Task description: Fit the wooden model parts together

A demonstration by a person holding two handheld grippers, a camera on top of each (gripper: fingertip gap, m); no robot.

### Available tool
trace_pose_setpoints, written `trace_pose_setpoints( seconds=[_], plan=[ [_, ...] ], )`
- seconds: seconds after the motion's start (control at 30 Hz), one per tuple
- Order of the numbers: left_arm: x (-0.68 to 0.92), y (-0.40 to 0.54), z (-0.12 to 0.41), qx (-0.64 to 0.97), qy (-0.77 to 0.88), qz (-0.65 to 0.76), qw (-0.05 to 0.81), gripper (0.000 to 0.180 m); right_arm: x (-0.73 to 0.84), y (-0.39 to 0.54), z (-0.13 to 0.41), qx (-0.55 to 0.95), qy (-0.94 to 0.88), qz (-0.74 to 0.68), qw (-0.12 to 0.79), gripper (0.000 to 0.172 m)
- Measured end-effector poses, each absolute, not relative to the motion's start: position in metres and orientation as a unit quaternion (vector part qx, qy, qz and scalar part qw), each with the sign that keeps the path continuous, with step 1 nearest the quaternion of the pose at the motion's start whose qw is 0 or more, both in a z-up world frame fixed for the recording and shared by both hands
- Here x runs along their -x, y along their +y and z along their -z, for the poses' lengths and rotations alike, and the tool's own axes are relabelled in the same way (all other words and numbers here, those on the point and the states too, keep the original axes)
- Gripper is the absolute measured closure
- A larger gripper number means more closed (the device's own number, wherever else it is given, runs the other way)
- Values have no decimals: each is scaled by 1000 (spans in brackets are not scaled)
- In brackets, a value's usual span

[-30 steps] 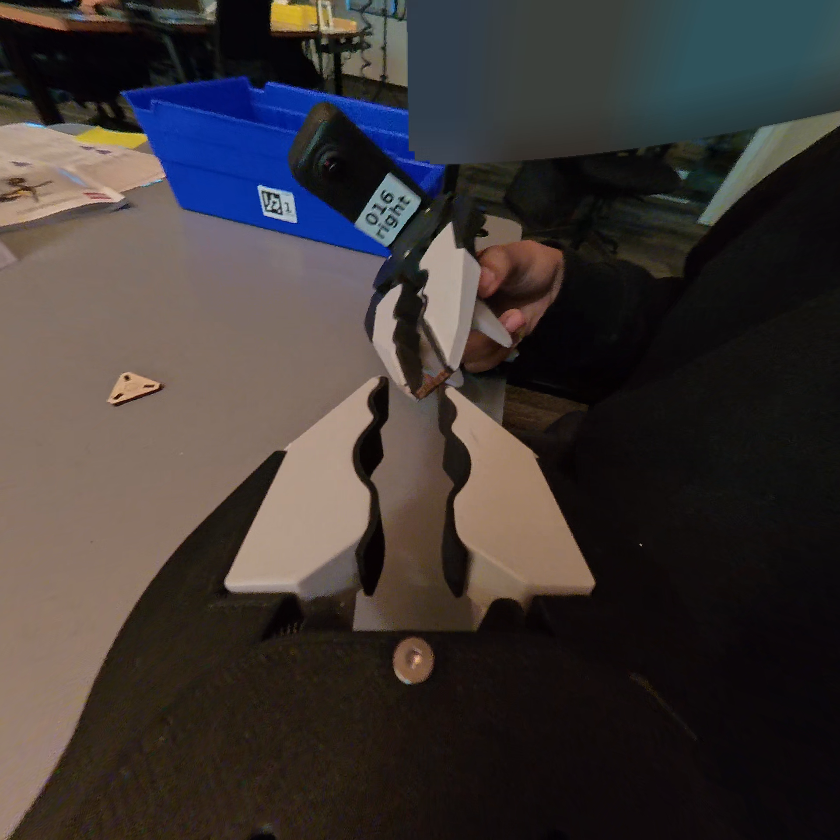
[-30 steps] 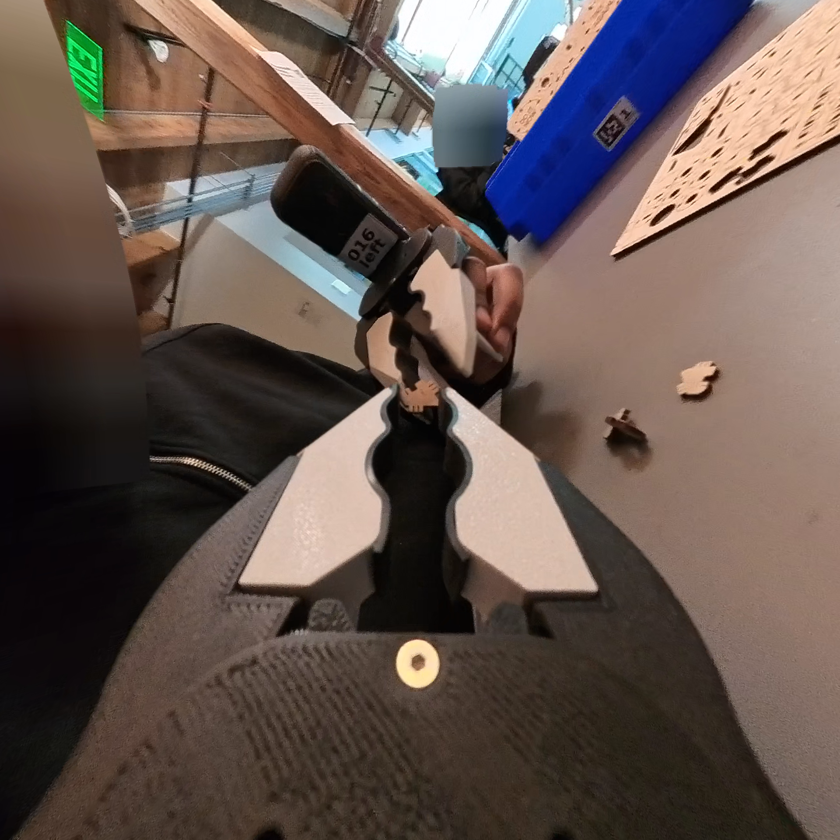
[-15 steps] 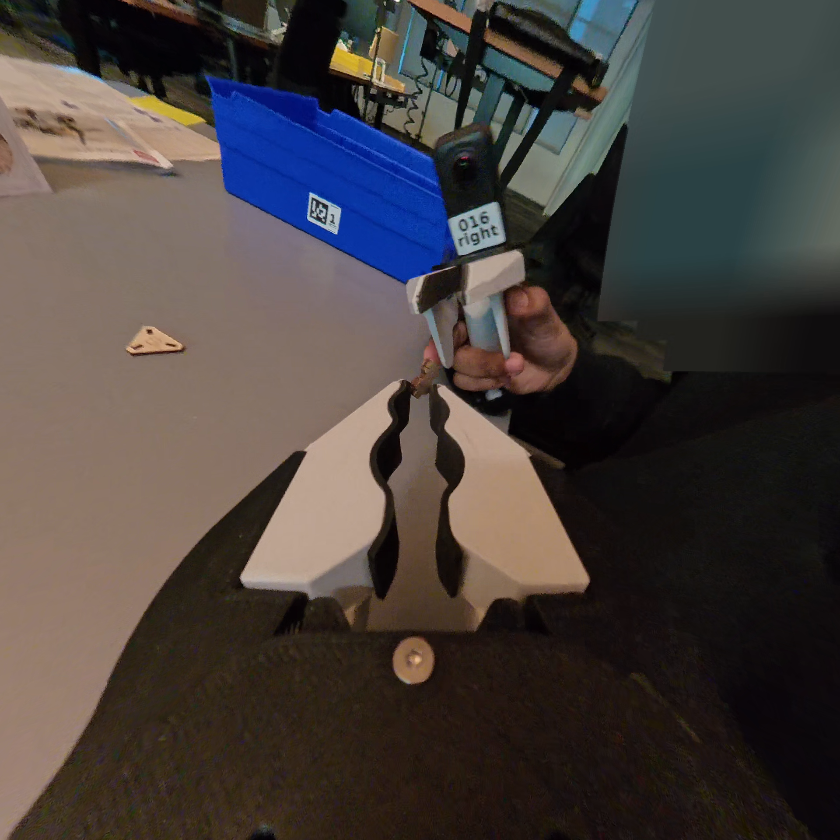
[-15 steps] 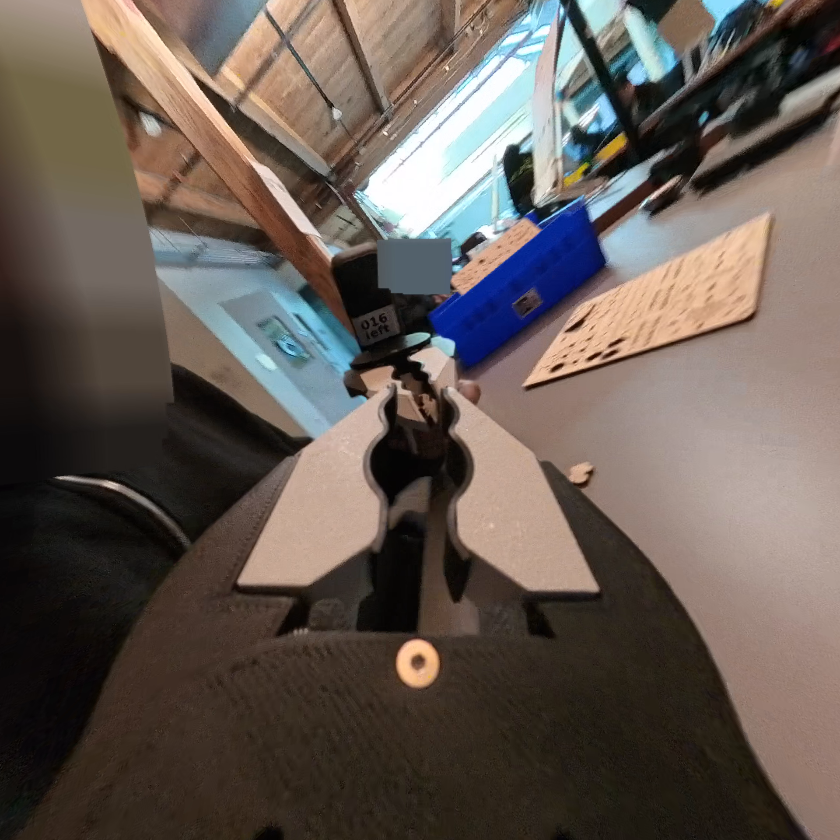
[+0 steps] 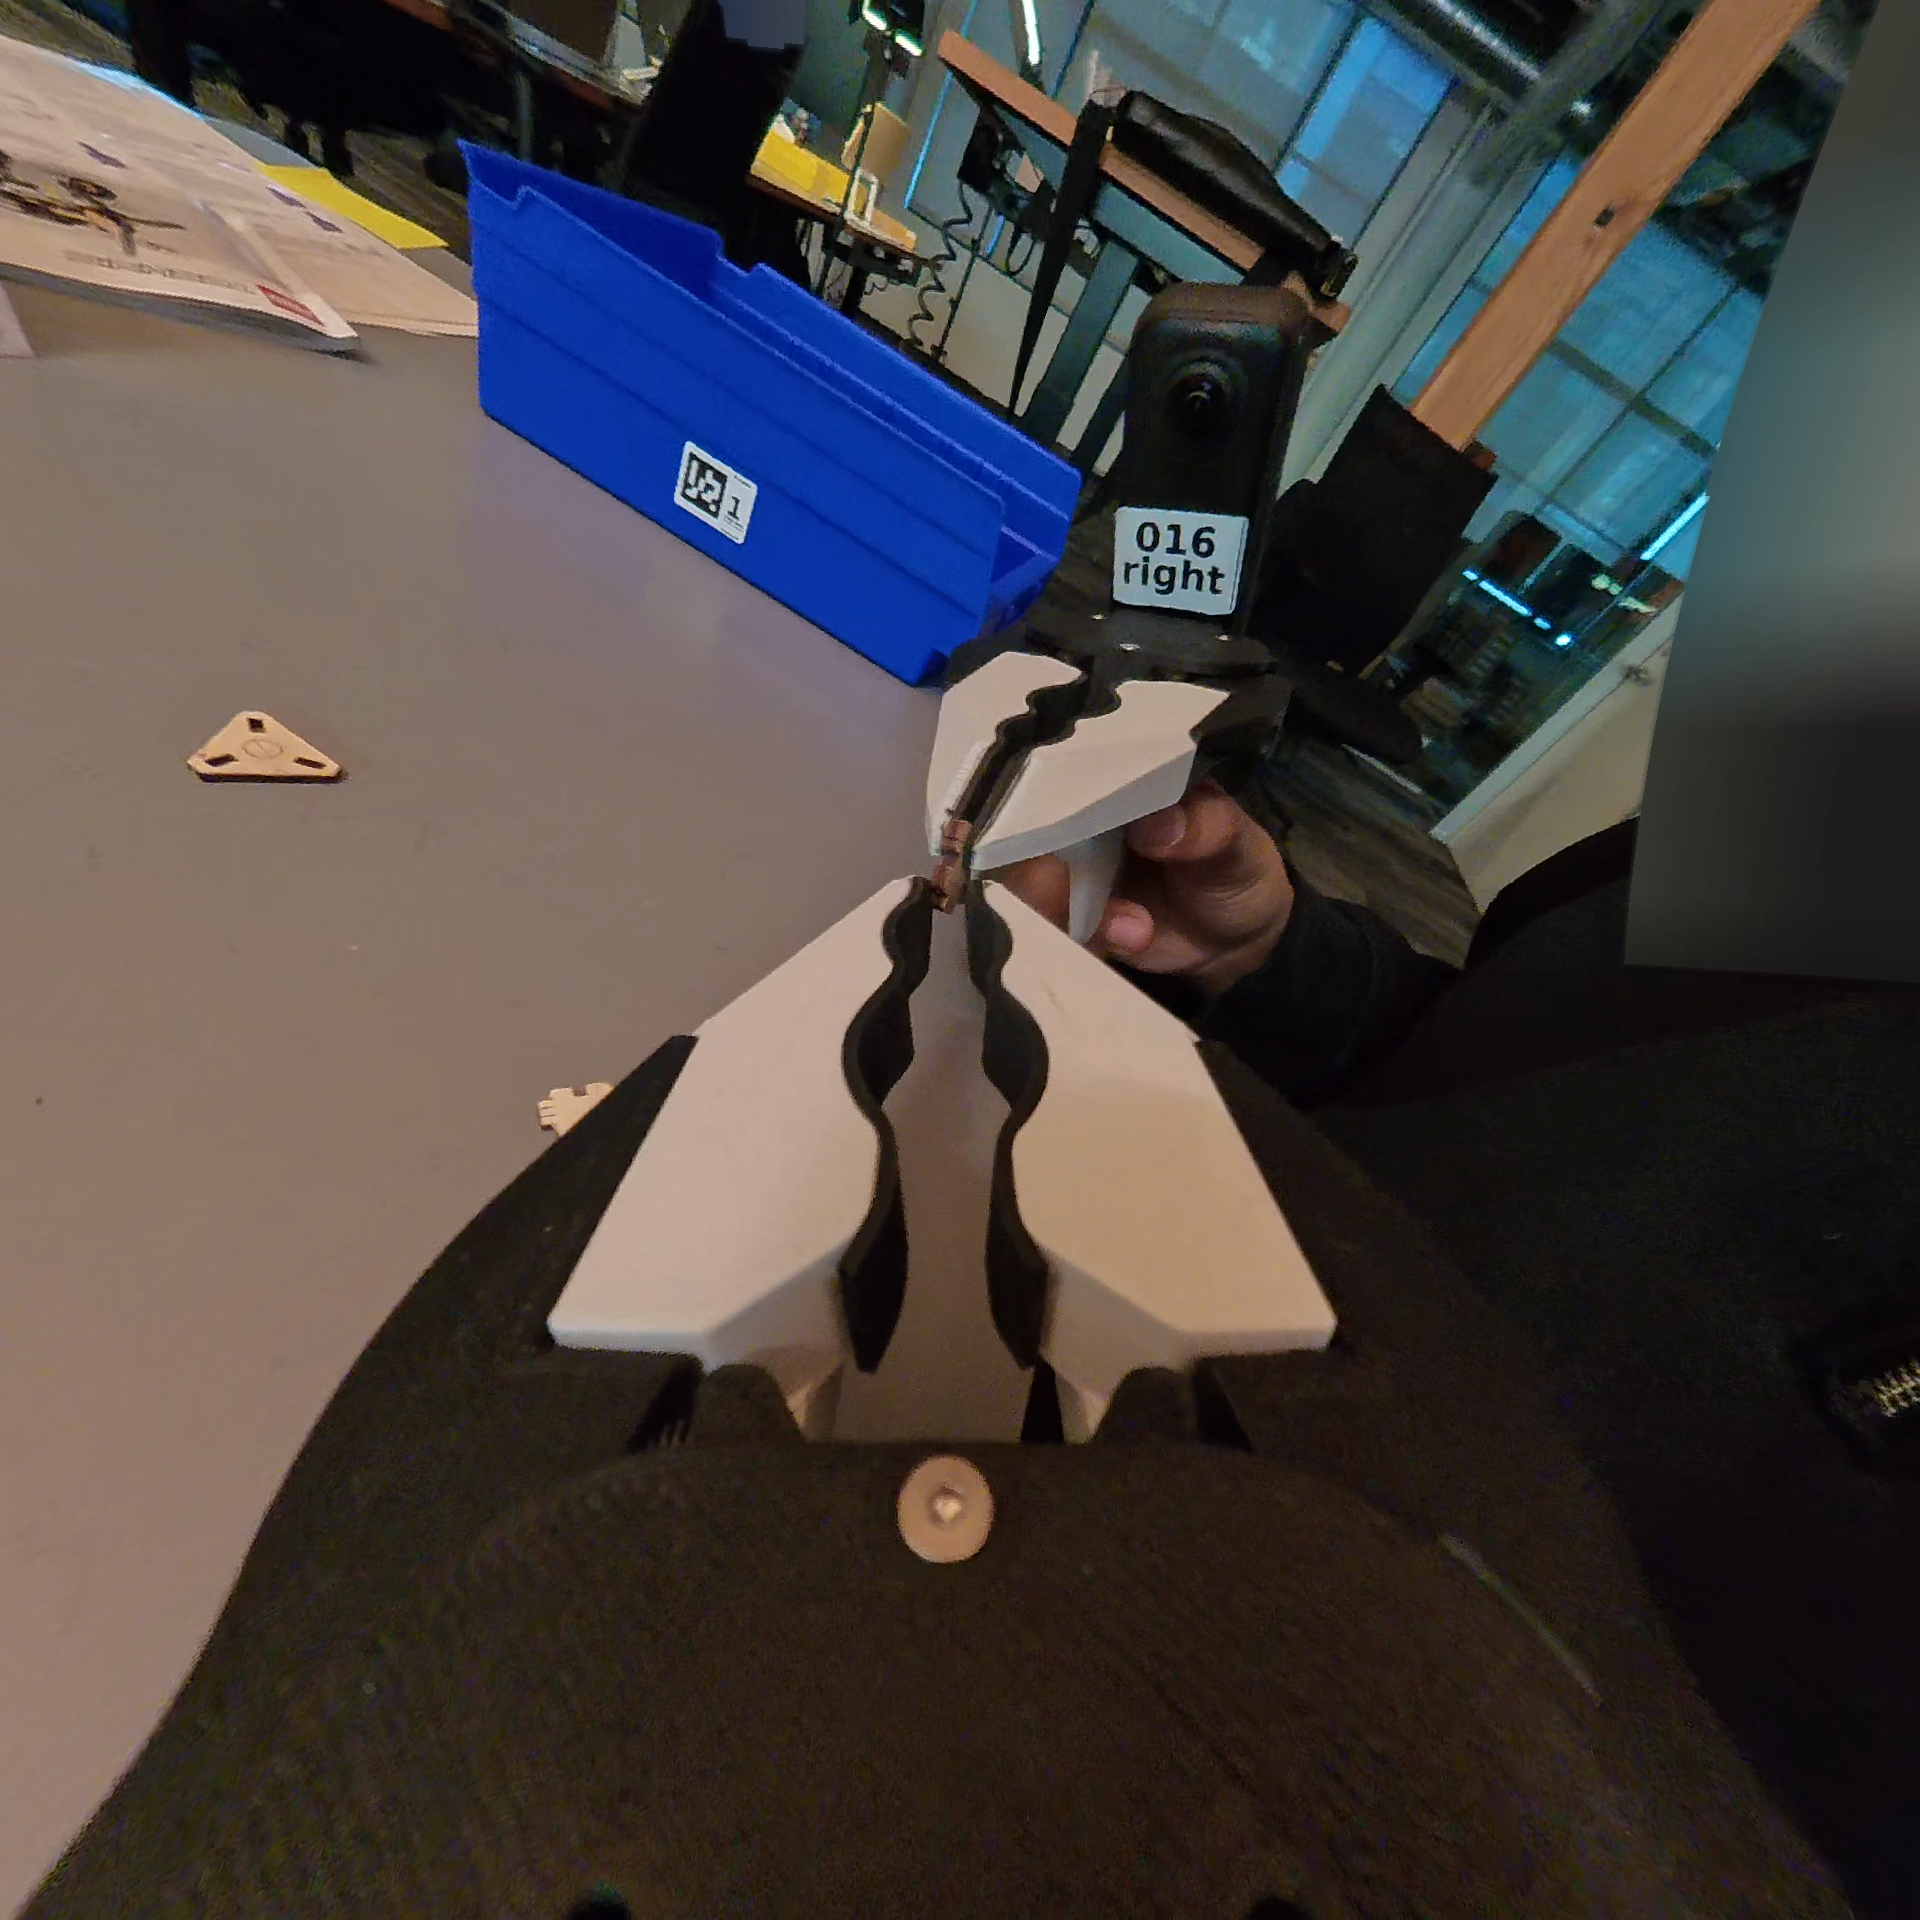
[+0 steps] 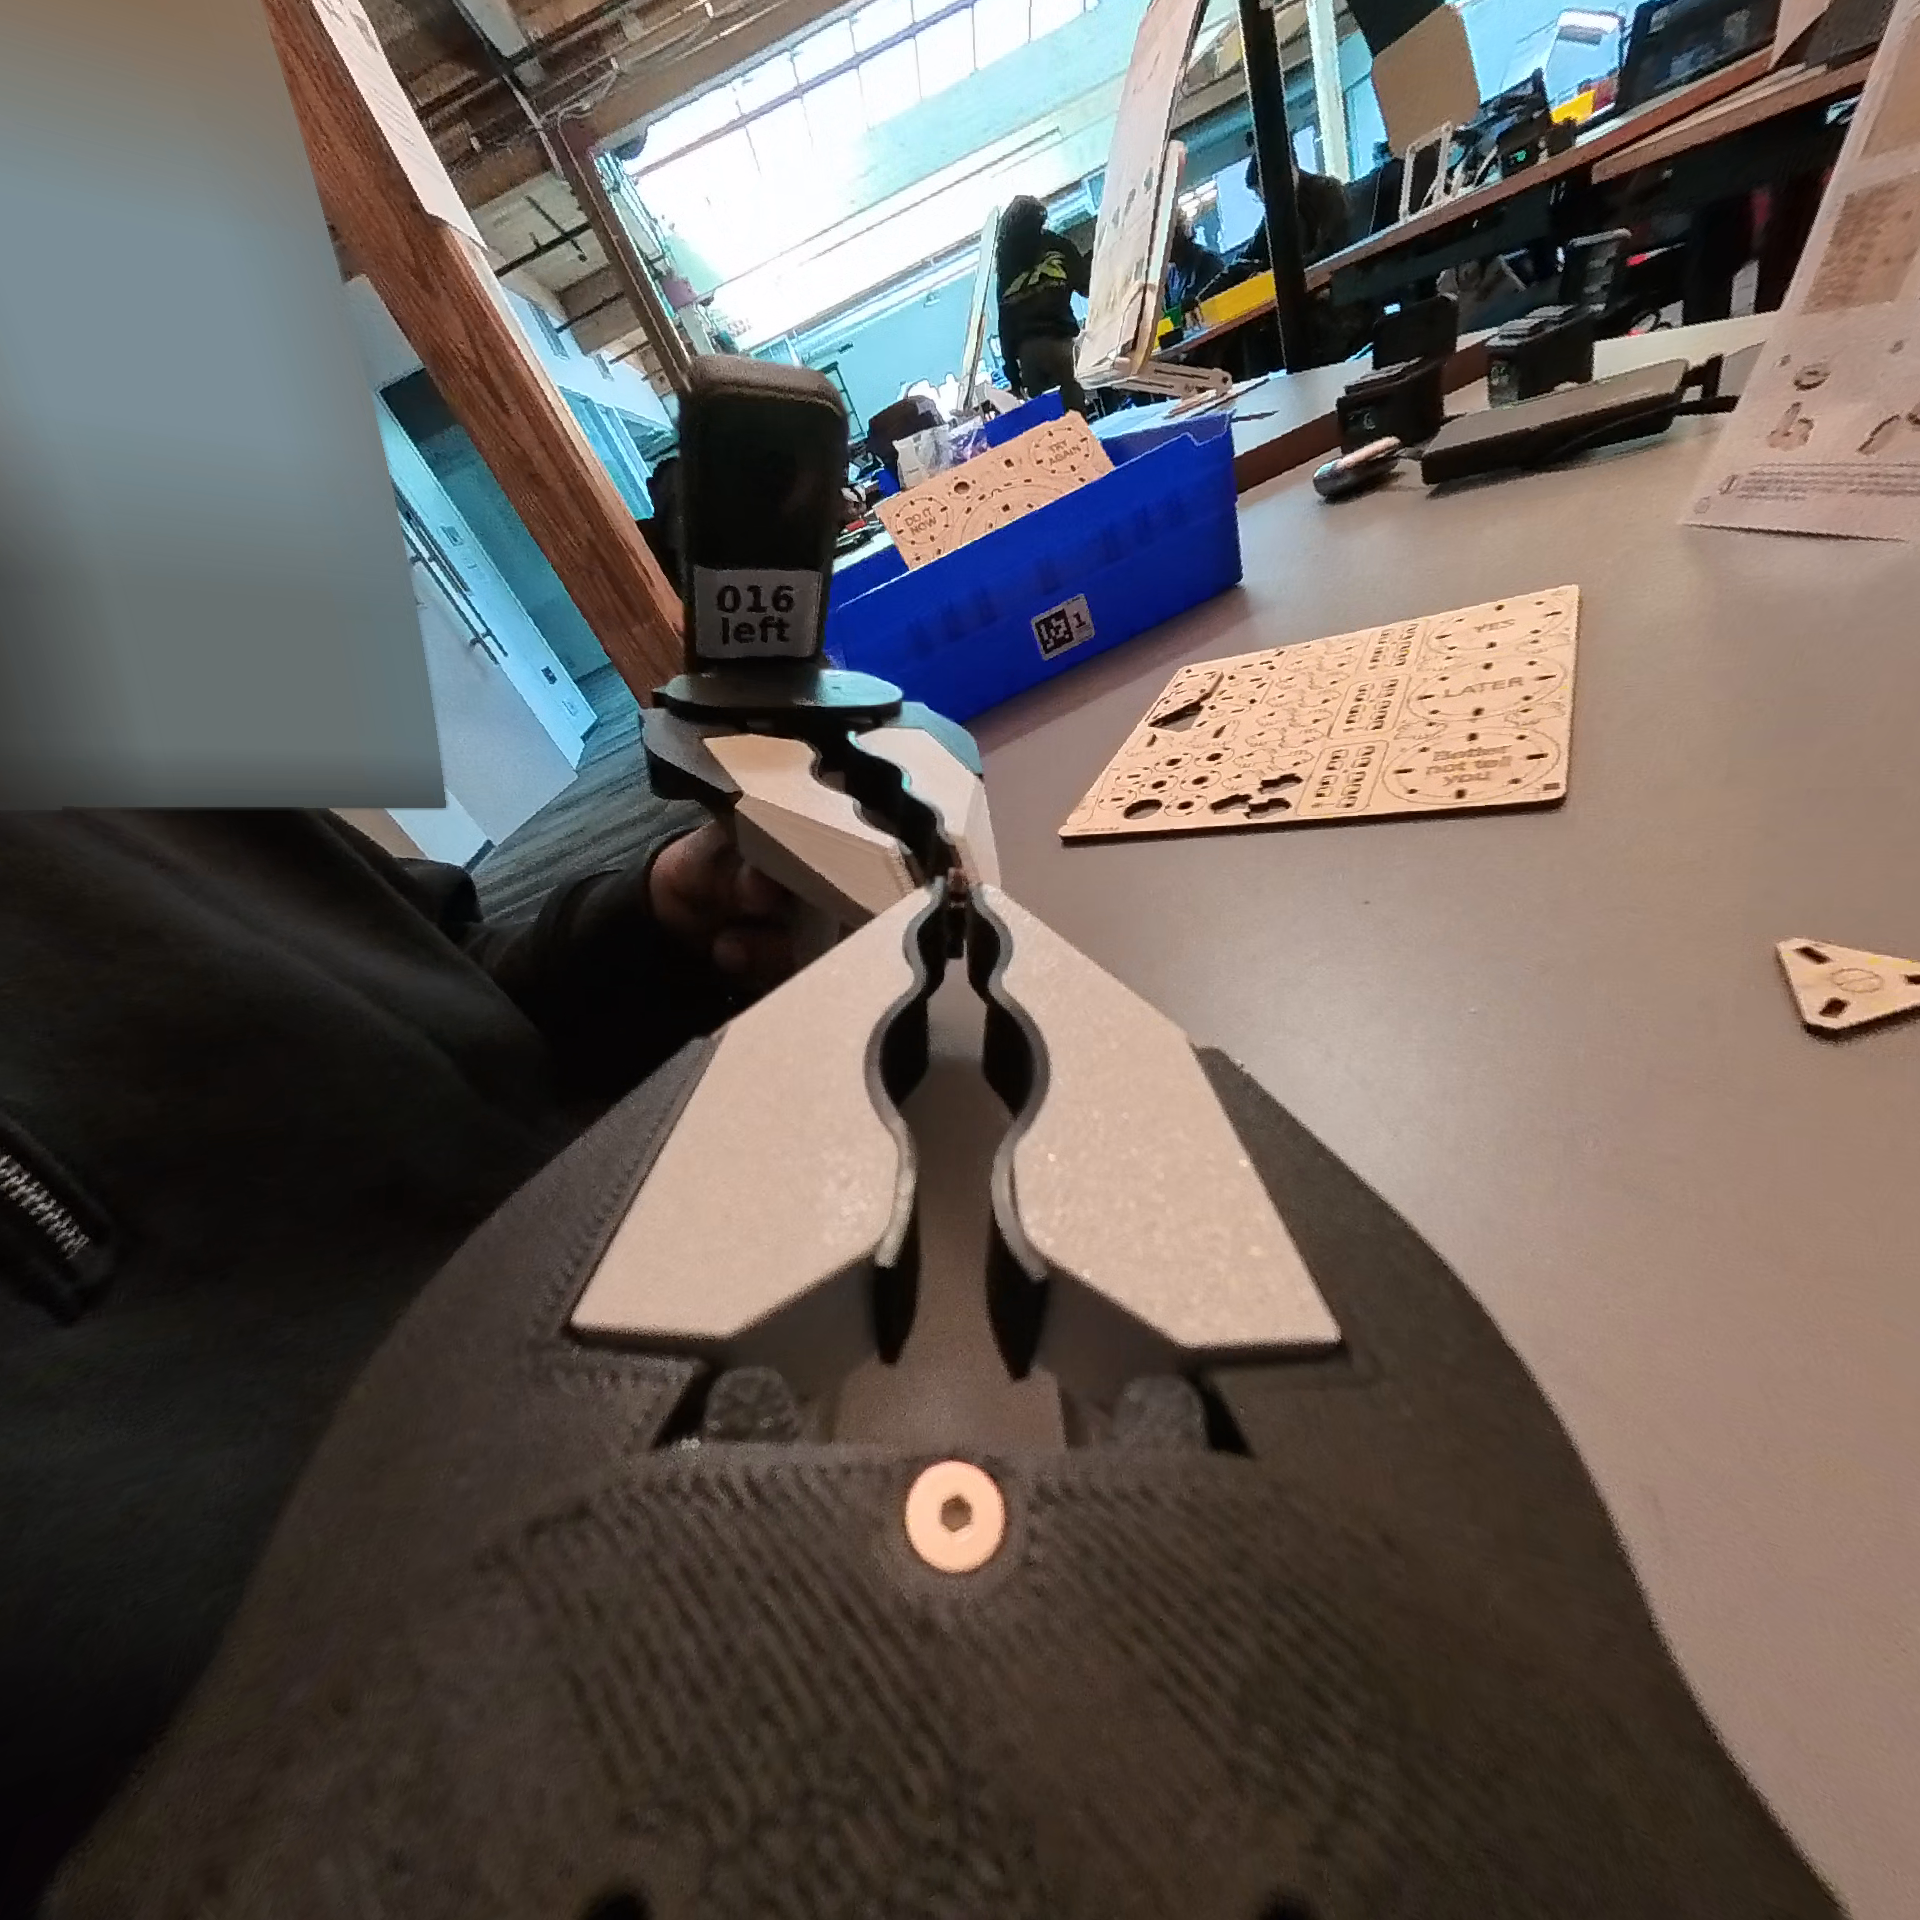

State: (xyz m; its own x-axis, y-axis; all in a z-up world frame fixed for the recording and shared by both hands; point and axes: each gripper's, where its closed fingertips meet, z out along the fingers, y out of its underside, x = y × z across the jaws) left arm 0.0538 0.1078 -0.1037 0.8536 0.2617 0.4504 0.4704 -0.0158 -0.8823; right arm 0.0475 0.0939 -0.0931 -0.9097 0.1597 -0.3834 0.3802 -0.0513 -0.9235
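Note:
A small, thin wooden part (image 5: 950, 868), seen edge-on, sits between the tips of both grippers above the grey table (image 5: 416, 831). My left gripper (image 5: 943, 896) is closed on its lower end. My right gripper (image 5: 961, 831) faces it from above, jaws closed on the upper end. In the right wrist view the part (image 6: 952, 902) is a dark sliver between my right gripper's (image 6: 951, 914) tips, with the left gripper (image 6: 943, 873) meeting it tip to tip. A hand (image 5: 1195, 883) holds the right gripper.
A blue bin (image 5: 748, 416) stands at the back, also in the right wrist view (image 6: 1039, 582). A plywood cut-out sheet (image 6: 1351, 717), a triangular wooden piece (image 5: 265, 748) and a small loose piece (image 5: 571, 1103) lie on the table. Papers (image 5: 156, 229) lie far left. The tips of both grippers are at nearly the same place.
The left jaws narrowed onto the part that the right gripper held a second ago. The right gripper let go, turned to face the left one and closed on the part again.

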Motion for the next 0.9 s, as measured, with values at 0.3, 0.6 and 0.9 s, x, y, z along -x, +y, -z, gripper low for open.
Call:
trace_pose_setpoints(
  seconds=[0.3, 0.6, 0.9],
  plan=[
    [-33, 87, 123, 729, -334, 29, 597, 157, -25, 122, 78, -214, 668, 711, -48, 172],
    [-38, 97, 179, 844, -307, -90, 430, 160, -18, 119, 115, -182, 754, 603, -186, 171],
    [-30, 95, 166, 803, -340, -38, 488, 179, -26, 115, 116, -159, 761, 606, -166, 172]
  ],
)
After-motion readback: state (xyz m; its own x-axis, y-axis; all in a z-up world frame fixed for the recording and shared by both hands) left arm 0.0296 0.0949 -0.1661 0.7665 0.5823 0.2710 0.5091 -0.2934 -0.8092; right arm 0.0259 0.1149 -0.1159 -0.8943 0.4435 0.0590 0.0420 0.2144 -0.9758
